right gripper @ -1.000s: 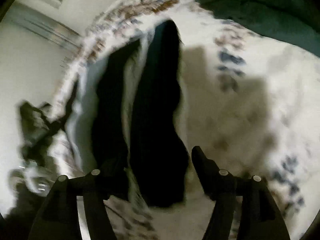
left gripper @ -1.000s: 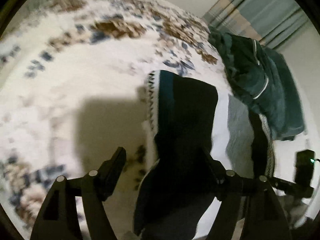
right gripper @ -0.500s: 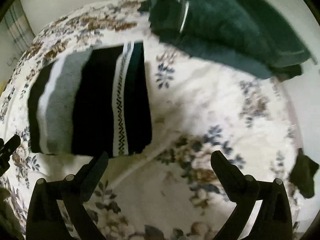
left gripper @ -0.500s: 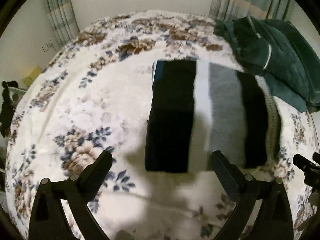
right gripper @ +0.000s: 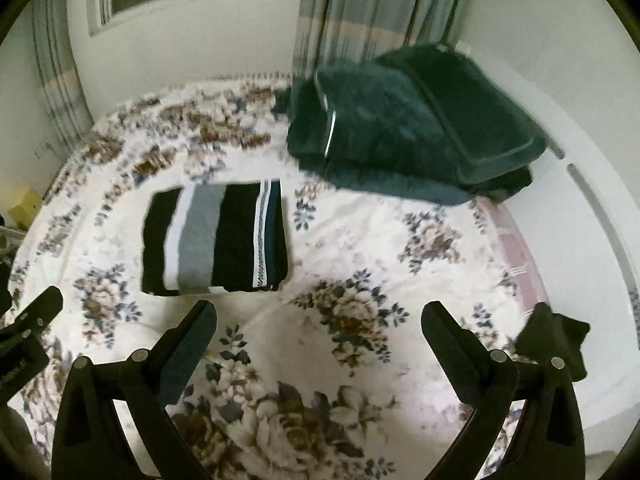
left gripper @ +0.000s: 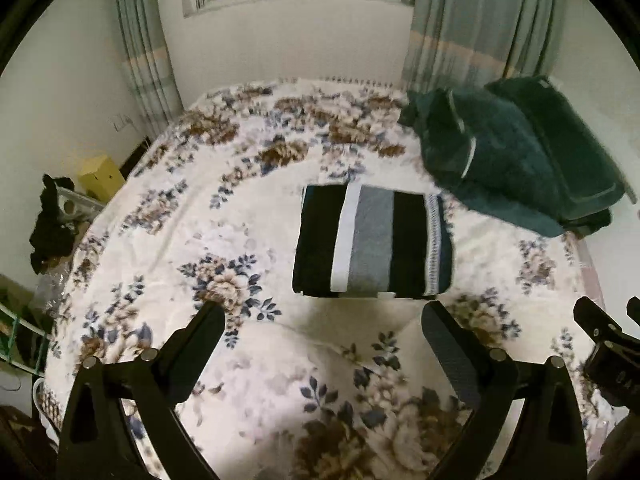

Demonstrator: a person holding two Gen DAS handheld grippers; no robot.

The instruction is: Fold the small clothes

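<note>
A folded garment point(left gripper: 372, 246) with black, white and grey stripes lies flat on the floral bedspread point(left gripper: 240, 248); it also shows in the right wrist view point(right gripper: 214, 238). My left gripper point(left gripper: 322, 330) is open and empty, raised well back from the garment's near edge. My right gripper point(right gripper: 320, 328) is open and empty too, held back to the right of the garment. A small black cloth point(right gripper: 554, 340) lies at the bed's right edge beside the right finger.
A dark green folded blanket point(left gripper: 516, 160) is piled at the bed's far right, also in the right wrist view point(right gripper: 412, 124). Curtains point(left gripper: 476, 20) and a window wall stand behind. A yellow box point(left gripper: 102, 174) and dark clutter point(left gripper: 52, 224) sit off the bed's left side.
Both grippers let go of the garment and pulled back and up. The garment now lies folded flat on the bed, and much more of the room is in view.
</note>
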